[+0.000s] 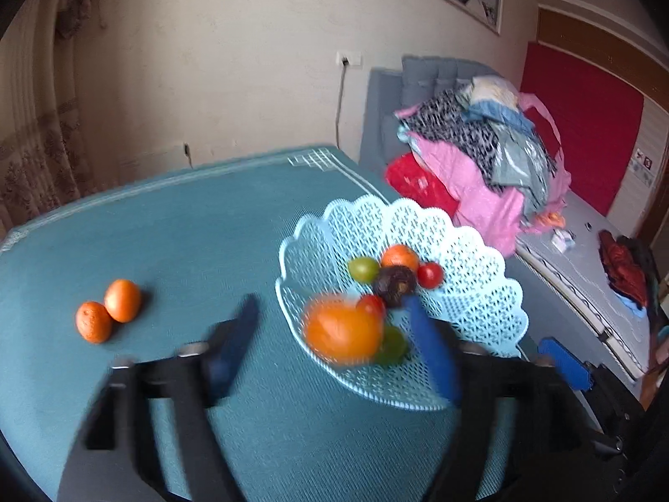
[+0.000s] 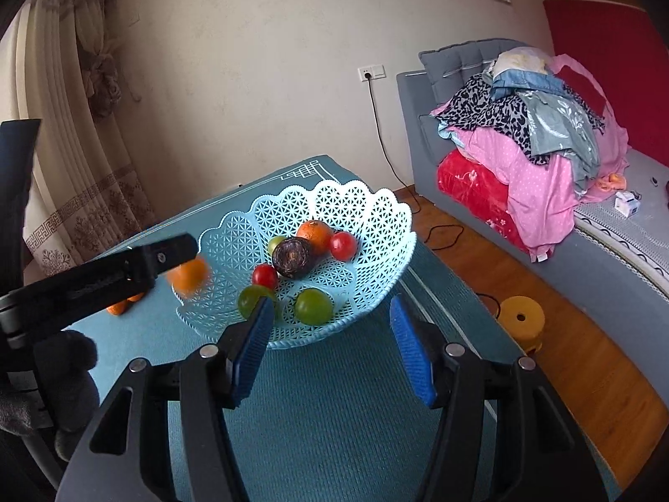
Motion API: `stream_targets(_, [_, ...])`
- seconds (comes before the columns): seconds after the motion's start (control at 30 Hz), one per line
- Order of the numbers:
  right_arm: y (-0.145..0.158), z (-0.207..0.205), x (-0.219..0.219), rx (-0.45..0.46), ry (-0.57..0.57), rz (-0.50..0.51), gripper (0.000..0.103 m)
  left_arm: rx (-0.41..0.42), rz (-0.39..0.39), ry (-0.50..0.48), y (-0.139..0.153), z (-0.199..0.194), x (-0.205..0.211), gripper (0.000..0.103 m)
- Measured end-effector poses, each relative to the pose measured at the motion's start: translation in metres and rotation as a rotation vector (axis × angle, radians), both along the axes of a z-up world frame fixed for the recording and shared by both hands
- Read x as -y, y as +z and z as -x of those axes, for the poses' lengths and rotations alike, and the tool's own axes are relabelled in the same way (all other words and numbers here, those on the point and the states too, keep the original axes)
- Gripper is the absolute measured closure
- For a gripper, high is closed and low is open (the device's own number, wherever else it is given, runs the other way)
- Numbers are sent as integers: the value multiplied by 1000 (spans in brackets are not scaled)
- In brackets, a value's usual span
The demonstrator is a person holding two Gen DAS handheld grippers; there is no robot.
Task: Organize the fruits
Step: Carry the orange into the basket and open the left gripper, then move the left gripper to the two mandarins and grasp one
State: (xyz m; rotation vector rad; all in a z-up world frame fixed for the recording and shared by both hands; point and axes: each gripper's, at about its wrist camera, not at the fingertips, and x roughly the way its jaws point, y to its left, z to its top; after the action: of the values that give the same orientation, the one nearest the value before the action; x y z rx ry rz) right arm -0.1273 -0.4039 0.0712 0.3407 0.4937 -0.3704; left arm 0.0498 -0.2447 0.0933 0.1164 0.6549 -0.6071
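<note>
A table with a blue-green cloth (image 1: 188, 230) holds a light blue basket (image 2: 359, 209), just ahead of the right gripper's fingers. Two small oranges (image 1: 109, 310) sit touching on the cloth, left of the left gripper's fingers.

Beige wall (image 2: 259, 83), patterned curtain (image 2: 71, 159), wooden floor (image 2: 564, 334), clothes-heaped grey sofa (image 2: 422, 134).

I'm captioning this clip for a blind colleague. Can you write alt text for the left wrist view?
A blurred orange sits between the open blue fingers of the left gripper, at the near rim of a light blue lattice basket holding red, green, orange and dark fruits. Two more oranges lie together on the teal tablecloth to the left.
</note>
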Motion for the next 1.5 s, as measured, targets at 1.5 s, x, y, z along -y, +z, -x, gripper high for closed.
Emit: stream_targets(1.5, [1,-32,-93,-48,232,61,32,-120,-111,432,-63,-125,-168,19])
